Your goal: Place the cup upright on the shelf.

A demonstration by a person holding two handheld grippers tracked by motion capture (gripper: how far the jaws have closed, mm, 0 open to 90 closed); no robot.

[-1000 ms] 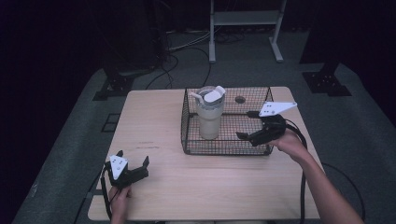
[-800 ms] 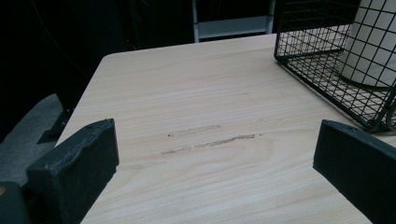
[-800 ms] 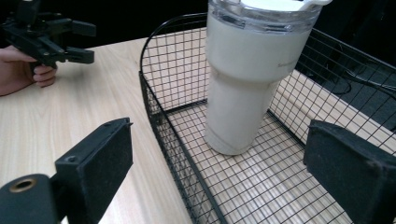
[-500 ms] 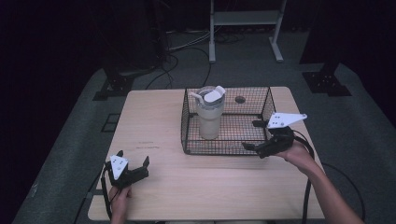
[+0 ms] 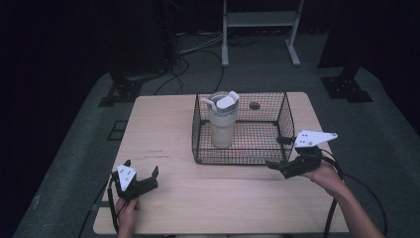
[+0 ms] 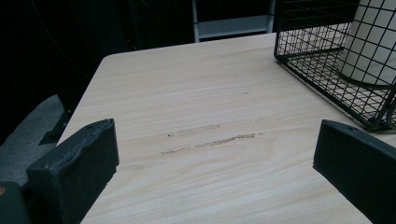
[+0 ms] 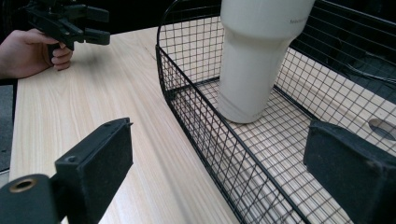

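In the basket (image 7: 196, 121), tumbler (image 7: 252, 60) (top cropped)

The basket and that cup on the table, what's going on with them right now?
A person holds a gripper in each hand at a wooden table. A cream cup stands upright inside the wire basket. The right gripper is open at the basket's near right corner, one finger on either side of its near wall, gripping nothing. The left gripper rests open near the table's front left, apart from the basket.
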